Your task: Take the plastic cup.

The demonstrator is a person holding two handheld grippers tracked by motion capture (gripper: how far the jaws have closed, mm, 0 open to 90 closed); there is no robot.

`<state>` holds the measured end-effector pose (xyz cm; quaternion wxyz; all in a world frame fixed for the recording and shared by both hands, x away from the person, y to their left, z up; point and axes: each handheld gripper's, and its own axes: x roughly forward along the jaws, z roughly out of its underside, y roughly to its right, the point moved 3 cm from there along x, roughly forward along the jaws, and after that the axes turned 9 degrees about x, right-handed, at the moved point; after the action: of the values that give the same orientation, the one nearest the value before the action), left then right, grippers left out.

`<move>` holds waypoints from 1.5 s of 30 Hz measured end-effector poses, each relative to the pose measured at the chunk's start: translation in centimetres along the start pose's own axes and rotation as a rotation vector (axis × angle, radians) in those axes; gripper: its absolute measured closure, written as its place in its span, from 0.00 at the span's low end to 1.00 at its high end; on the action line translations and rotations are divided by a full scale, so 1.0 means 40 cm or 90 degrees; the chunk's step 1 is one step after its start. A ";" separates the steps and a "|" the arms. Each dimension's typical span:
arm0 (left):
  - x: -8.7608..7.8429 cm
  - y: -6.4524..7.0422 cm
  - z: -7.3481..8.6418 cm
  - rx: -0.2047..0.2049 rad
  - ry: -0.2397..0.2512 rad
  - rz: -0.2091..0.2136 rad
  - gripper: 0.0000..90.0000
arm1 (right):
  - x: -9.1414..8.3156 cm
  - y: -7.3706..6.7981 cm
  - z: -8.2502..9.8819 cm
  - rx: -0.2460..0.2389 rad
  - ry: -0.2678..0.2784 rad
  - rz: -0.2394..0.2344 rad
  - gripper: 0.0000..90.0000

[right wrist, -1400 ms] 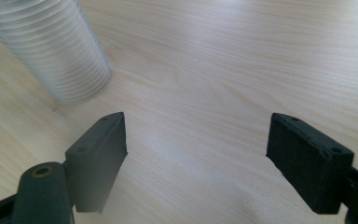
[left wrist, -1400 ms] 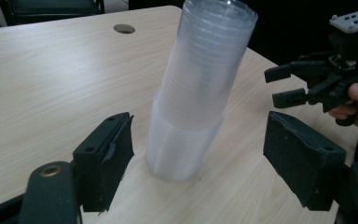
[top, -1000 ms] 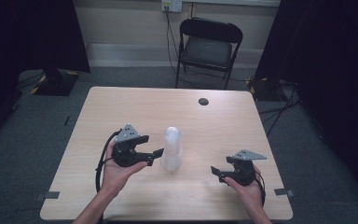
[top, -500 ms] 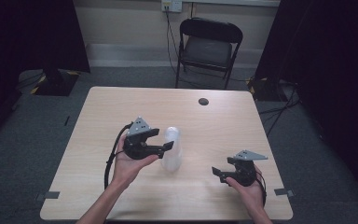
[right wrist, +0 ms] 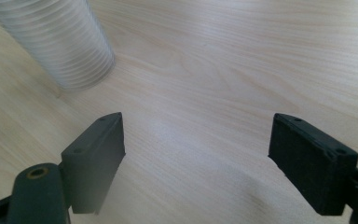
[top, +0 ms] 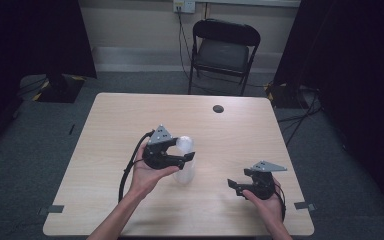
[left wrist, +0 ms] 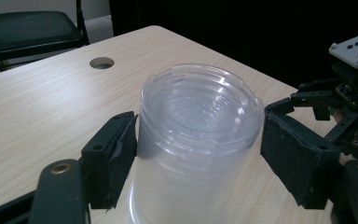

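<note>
Nearest the person's edge of the table (top: 105, 210), the right gripper (top: 236, 185) sits low in the right hand, its jaws spread wide with nothing but bare wood between them; in the right gripper view its pads (right wrist: 98, 149) frame empty tabletop, with the ribbed side of the stack up in the corner. A little further in, the left gripper (top: 189, 158) is at the stack of clear plastic cups (top: 185, 162), which stands upright, upside down, near the middle of the table. In the left gripper view the stack (left wrist: 196, 140) sits squarely between the jaws: the left-hand pad (left wrist: 114, 154) looks to be touching the cup wall, the other pad stands just off it with a sliver of gap, so no firm pinch. The jaws have just been opening a touch after closing in, with the cups between them. Beyond that, a small round hole (top: 218, 108) near the far edge of the table, and behind the table a black folding chair (top: 225, 50) against the wall.
</note>
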<state>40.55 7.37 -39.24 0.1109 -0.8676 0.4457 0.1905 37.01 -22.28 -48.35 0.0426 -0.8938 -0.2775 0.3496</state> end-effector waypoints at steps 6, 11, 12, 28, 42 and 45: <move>0.016 -0.005 0.017 0.003 -0.017 0.000 0.31 | 0.003 -0.002 0.002 -0.004 -0.002 -0.004 0.21; 0.032 -0.004 0.027 0.018 -0.029 0.005 0.33 | 0.003 -0.001 0.002 -0.002 -0.003 -0.003 0.21; 0.036 -0.003 0.029 0.020 -0.034 -0.001 0.33 | 0.003 -0.001 0.002 -0.001 -0.002 -0.003 0.21; 0.064 -0.006 0.047 0.017 -0.058 -0.009 0.33 | -0.001 0.001 0.002 0.001 0.000 -0.005 0.21; 0.070 -0.007 0.059 0.015 -0.060 -0.012 0.33 | -0.002 0.005 0.002 0.010 0.000 -0.004 0.21; 0.067 -0.008 0.057 0.005 -0.055 -0.013 0.33 | -0.002 0.005 0.003 0.009 0.000 -0.004 0.21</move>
<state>41.71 6.42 -42.44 0.1354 -0.8628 0.4323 0.2245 36.98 -22.50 -48.43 0.0501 -0.8927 -0.2776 0.3515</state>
